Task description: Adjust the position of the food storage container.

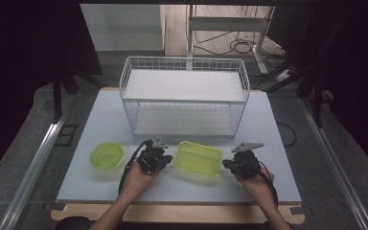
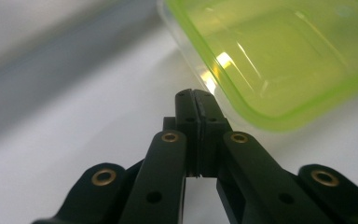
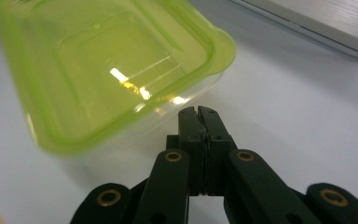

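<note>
On the tabletop (image 1: 100, 124), both claws, left (image 1: 165, 158) and right (image 1: 227, 164), sit pinched closed and empty beside the rectangular green-lidded container (image 1: 197, 159), which, like the round container (image 1: 107, 155), is not yet lifted toward the wire shelf rack (image 1: 184, 96).

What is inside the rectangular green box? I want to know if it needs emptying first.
Through the clear green lid of the rectangular box, nothing shows inside; only glare and the lid's moulded ridges. The corners under the lid's rim are hidden.

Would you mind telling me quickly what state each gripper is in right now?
Left gripper: closed, holding nothing, beside the rectangular green container.
Right gripper: closed, holding nothing, at the same container's other side.
</note>
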`<control>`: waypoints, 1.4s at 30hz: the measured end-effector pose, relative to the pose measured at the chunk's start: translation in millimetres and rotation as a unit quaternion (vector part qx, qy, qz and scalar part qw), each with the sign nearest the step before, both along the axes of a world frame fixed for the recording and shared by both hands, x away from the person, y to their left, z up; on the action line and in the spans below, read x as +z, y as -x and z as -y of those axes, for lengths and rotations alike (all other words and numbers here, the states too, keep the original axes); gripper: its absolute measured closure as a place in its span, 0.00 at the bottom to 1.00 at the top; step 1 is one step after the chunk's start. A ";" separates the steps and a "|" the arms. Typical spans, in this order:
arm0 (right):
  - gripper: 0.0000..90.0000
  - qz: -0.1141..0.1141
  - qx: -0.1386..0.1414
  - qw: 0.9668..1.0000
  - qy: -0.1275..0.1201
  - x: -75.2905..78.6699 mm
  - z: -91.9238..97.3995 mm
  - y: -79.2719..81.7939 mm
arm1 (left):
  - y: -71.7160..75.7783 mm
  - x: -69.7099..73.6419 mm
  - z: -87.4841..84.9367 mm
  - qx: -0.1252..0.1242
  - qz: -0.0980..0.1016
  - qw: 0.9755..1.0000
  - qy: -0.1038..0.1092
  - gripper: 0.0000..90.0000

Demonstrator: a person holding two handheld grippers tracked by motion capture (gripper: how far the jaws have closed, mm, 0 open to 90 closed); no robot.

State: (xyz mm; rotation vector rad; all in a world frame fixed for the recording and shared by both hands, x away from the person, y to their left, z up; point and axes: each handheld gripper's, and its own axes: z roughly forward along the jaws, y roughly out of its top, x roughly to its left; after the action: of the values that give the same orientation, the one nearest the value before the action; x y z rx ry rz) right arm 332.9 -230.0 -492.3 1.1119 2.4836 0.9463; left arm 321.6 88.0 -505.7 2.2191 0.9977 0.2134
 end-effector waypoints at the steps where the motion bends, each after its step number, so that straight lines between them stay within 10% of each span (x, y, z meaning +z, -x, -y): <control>1: 0.98 0.001 -0.001 1.000 0.004 -0.2 0.9 -1.6 | 3.8 -0.4 2.5 -0.011 -0.003 1.000 0.001 1.00; 11: 0.97 -0.005 -0.014 1.000 0.007 0.3 -0.3 -25.5 | -15.3 -5.7 -3.2 0.011 -0.011 1.000 0.017 1.00; 33: 0.96 -0.017 0.054 0.998 0.019 -12.1 -43.6 -8.2 | 5.2 -2.4 -36.8 0.025 -0.018 0.999 0.029 0.99; 42: 0.84 0.017 0.045 0.998 0.031 -6.2 -30.4 -2.9 | 29.3 3.4 -55.1 0.022 0.006 0.999 0.034 0.94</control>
State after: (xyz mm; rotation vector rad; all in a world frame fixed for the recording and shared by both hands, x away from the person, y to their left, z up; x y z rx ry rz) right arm 335.7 -199.6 -498.5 0.9640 2.5371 0.8990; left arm 292.3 143.0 -502.3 2.1341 1.0343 0.2098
